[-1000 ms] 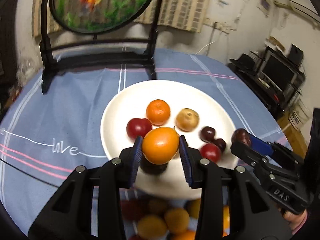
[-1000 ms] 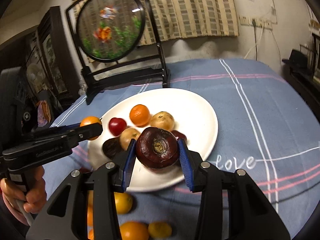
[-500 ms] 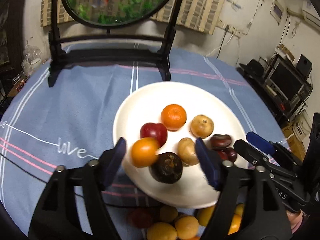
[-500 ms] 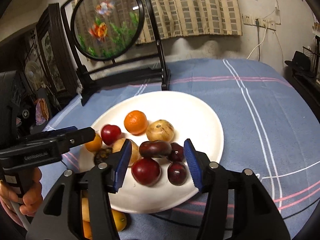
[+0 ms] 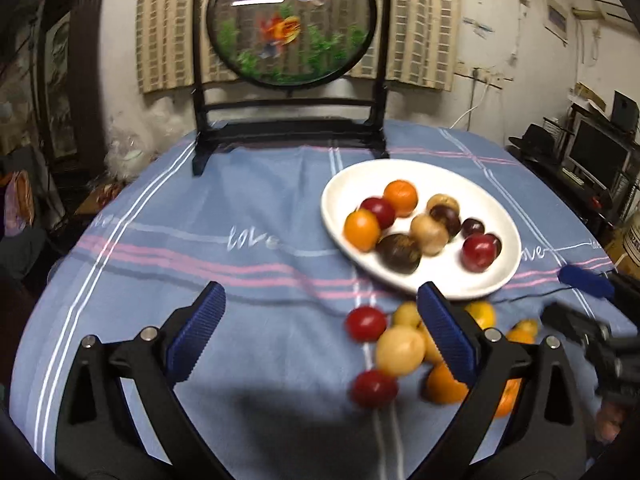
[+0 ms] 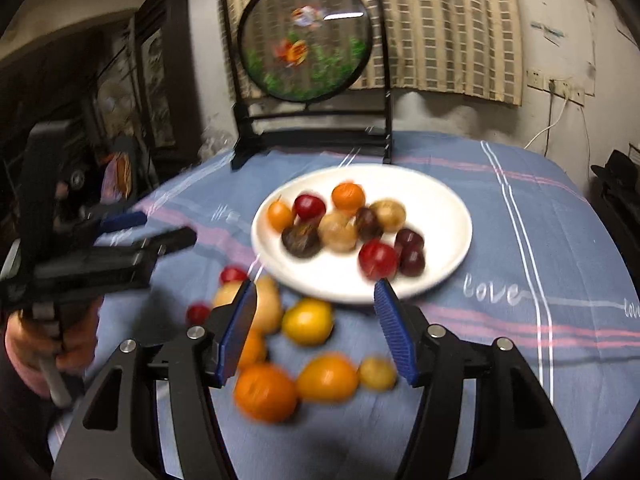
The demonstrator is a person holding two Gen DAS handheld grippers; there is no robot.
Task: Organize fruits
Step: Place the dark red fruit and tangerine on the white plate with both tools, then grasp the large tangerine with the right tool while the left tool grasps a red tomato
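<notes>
Fig.: both tools hanging empty w/ jaws apart. Left tool (image 5: 316, 328) is sitting over bare cloth left of the plate (image 5: 496, 280); right tool (image 6: 316, 320) is hovering just in front of the plate, over loose fruits (image 6: 308, 320) lying on the bench (image 5: 240, 320), probably lining up the next pick. Sorted fruit (image 6: 340, 232) is crowding the plate's near-left side. Cloth is reading "love" (image 6: 490, 292) beside the plate.
</notes>
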